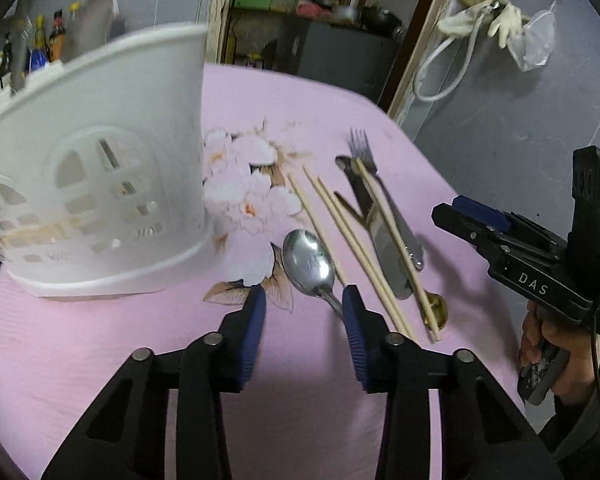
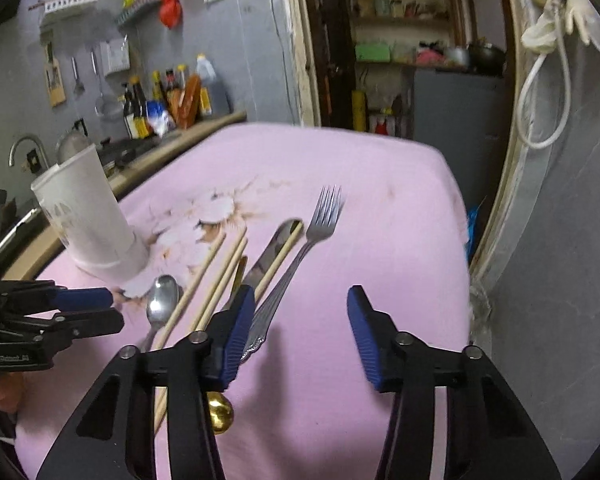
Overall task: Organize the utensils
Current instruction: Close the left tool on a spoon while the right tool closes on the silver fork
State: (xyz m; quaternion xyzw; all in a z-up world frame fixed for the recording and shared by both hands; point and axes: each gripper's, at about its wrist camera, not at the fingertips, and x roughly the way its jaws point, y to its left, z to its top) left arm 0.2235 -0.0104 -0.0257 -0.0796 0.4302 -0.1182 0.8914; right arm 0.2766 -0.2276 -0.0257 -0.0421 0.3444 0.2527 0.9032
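We see a pink cloth (image 1: pixel 100 340) with white flowers printed on it, spread over a table. A tall white holder (image 1: pixel 100 152) with little window holes stands upright on the cloth. All the utensils lie to the right of the holder, flat on the cloth. The silver spoon (image 1: pixel 310 262) is nearest to the holder. Past it come the wooden chopsticks (image 1: pixel 340 224), then the knife (image 1: pixel 392 248), then the fork (image 1: pixel 362 148), which is farthest from the holder. One chopstick lies across the knife. A small gold spoon (image 2: pixel 220 406) lies at the near end of the pile.

Our left gripper (image 1: pixel 305 298) hangs just above the silver spoon's handle. Its blue jaws are partly apart and hold nothing. Our right gripper (image 2: pixel 300 300) is over the fork's handle, on the far side of the pile from the holder. Its jaws are apart too, with only bare cloth between them.
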